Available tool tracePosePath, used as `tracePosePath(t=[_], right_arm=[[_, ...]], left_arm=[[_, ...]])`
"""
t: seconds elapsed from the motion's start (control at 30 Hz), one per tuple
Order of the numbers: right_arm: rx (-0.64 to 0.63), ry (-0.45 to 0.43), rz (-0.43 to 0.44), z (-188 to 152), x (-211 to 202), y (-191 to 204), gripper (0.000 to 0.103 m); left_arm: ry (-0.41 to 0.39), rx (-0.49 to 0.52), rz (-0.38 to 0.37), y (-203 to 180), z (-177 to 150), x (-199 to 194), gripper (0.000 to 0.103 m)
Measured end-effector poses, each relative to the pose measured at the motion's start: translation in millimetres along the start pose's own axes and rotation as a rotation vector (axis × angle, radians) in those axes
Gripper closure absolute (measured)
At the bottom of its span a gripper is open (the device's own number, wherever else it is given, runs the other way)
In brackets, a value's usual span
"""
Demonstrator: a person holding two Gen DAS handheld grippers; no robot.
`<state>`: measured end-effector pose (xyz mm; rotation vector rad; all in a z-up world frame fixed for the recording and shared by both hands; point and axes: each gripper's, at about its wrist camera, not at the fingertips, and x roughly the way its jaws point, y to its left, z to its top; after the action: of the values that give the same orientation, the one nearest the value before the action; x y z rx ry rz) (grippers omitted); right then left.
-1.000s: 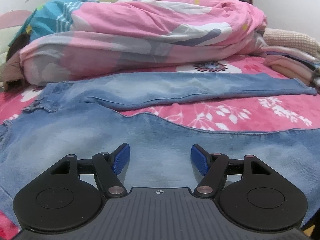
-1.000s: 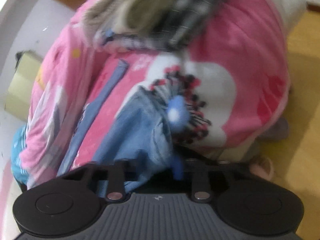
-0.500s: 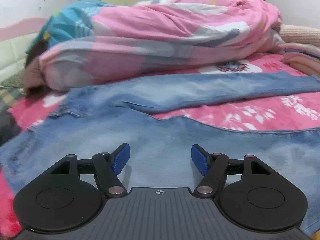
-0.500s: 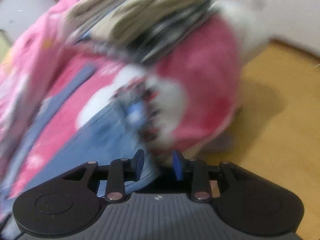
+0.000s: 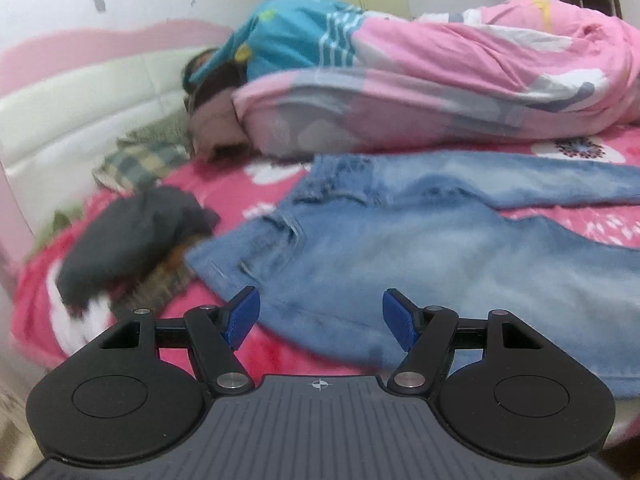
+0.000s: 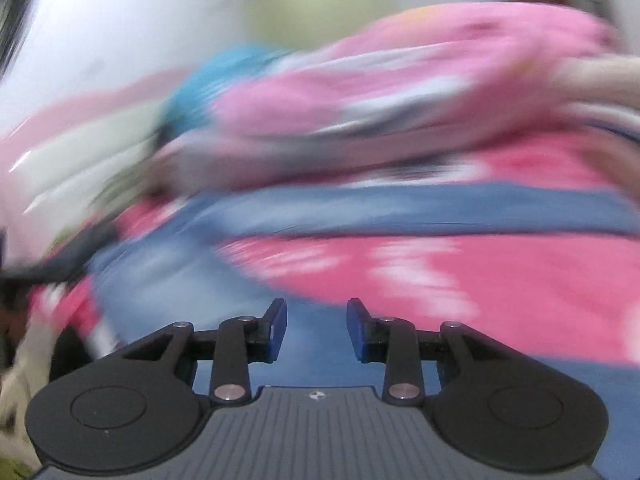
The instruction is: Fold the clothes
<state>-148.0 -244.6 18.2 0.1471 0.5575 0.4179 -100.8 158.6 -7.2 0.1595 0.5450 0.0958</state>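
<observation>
At the far left of the bed, a checked cloth (image 5: 136, 162) lies crumpled against the white headboard (image 5: 80, 108), and nearer, a dark garment (image 5: 132, 236) sits heaped on the pink floral sheet (image 5: 248, 184), probably set aside from the working space. Right of it, the jeans (image 5: 400, 248) lie spread flat, waistband toward the left, one leg running along the near edge and the other stretching away to the far right; the legs are apart, so no fold shows in them. Behind them a pink duvet (image 5: 460, 96) is bundled along the far side, which leaves the middle of the bed free for the denim. The left gripper (image 5: 320, 318) hangs over the waistband's near corner, fingers spread wide with nothing between them, seemingly lined up to take that edge. The right gripper (image 6: 316, 330), in a heavily blurred view, is over denim too, fingers parted and holding nothing.
</observation>
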Motion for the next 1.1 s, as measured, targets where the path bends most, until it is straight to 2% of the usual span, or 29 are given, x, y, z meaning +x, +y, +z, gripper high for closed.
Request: tracePosePath(t=[0.1, 0.17, 0.27, 0.37, 0.43, 0.5, 0.53, 0.6, 0.7, 0.73, 0.83, 0.97, 1.0, 1.1], right_arm=[[-0.099, 0.049, 0.108, -3, 54, 36, 0.071], [-0.185, 0.078, 0.125, -15, 72, 51, 0.071], [-0.385, 0.086, 0.068, -47, 63, 59, 0.072], [-0.446, 0.158, 0.048, -61, 32, 50, 0.071], [-0.427, 0.206, 0.044, -59, 20, 47, 0.071], [-0.385, 0.19, 0.063, -42, 11, 50, 0.071], [-0.366, 0.161, 0.081, -33, 9, 53, 0.071], [-0.34, 0.045, 0.144, -16, 16, 60, 0.071], [-0.355, -0.013, 0.196, -7, 59, 80, 0.072], [-0.366, -0.005, 0.211, -8, 77, 88, 0.073], [-0.4, 0.101, 0.276, -27, 108, 108, 0.075], [-0.426, 0.19, 0.427, -40, 93, 120, 0.076], [-0.422, 0.179, 0.429, -34, 93, 122, 0.076], [-0.391, 0.115, 0.363, -7, 116, 126, 0.076]], left_arm=[[-0.01, -0.035, -0.049, -10, -11, 9, 0.035], [0.006, -0.052, -0.07, -13, -17, 19, 0.035], [0.01, -0.064, -0.09, -10, -23, 26, 0.035], [0.01, -0.074, -0.109, -4, -28, 31, 0.032], [0.01, -0.08, -0.121, 0, -31, 35, 0.031], [0.009, -0.087, -0.129, 3, -34, 37, 0.031], [0.006, -0.093, -0.127, 3, -35, 36, 0.031], [0.005, -0.106, -0.119, 5, -37, 34, 0.031], [0.009, -0.127, -0.11, 9, -41, 31, 0.031], [0.012, -0.136, -0.112, 12, -42, 30, 0.031], [0.015, -0.16, -0.121, 19, -46, 28, 0.03], [-0.025, -0.169, -0.108, 30, -43, 19, 0.031], [-0.038, -0.182, -0.109, 34, -42, 17, 0.031], [-0.062, -0.242, -0.122, 44, -37, 17, 0.031]])
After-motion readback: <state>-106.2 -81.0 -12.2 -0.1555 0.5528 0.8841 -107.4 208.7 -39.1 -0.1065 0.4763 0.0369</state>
